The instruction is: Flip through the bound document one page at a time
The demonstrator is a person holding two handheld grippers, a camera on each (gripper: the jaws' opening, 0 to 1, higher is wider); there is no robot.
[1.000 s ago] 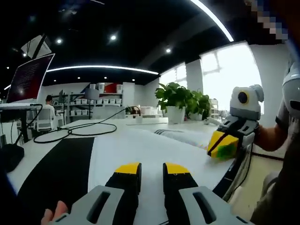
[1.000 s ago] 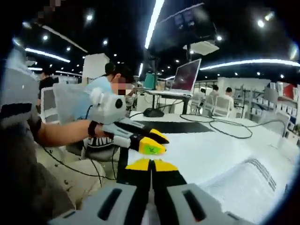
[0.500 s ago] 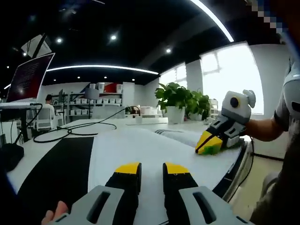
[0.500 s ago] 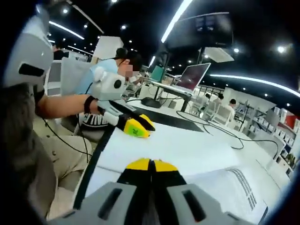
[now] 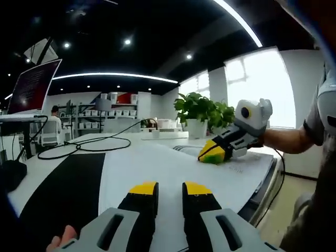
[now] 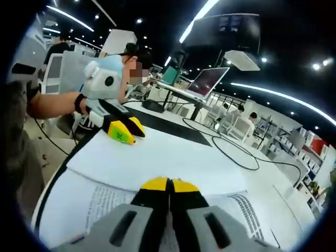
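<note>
Bound document (image 6: 157,157), right gripper (image 5: 210,153) now farther in over its printed page.

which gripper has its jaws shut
The right gripper: its yellow-tipped jaws meet with no gap, over the printed page. The left gripper shows a clear gap between its jaws above a blank sheet.

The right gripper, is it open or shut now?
Shut: in the right gripper view the right gripper has its yellow tips pressed together, no gap, above the printed page.
</note>
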